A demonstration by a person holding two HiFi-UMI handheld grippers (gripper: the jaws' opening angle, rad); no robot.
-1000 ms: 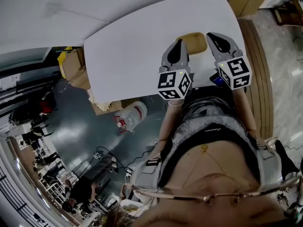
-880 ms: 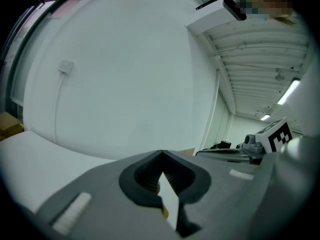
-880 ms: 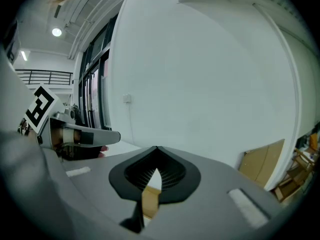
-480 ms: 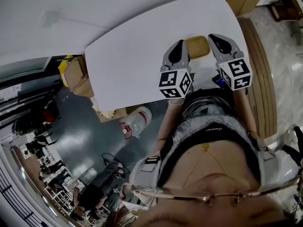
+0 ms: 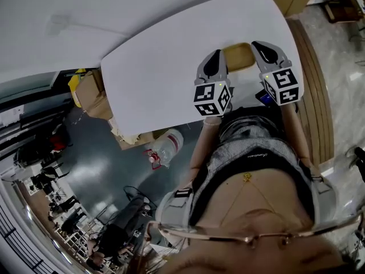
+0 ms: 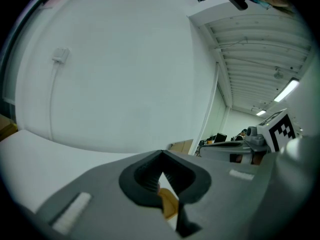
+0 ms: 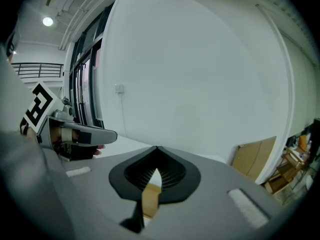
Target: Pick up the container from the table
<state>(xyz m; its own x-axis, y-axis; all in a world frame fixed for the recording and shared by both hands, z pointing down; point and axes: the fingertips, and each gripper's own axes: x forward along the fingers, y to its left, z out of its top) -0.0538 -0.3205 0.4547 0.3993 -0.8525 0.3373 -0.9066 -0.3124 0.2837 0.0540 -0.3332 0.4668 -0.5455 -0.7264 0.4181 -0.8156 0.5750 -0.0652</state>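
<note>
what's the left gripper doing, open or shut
Shut: left gripper tips meet in its own view; the container only shows through the gap behind.

I find the container [image 5: 238,57] lying on the surface [image 5: 159,50], close to the edge nearest me. My left gripper [image 5: 215,56] sits just left of the container and my right gripper [image 5: 260,48] just right of it, so the container lies between them; whether either touches it I cannot tell. Well left of the container, off the surface and lower, stand boxes [image 5: 91,90]. A bottle [image 5: 166,144] lies on the floor, left of the container and nearer me.
</note>
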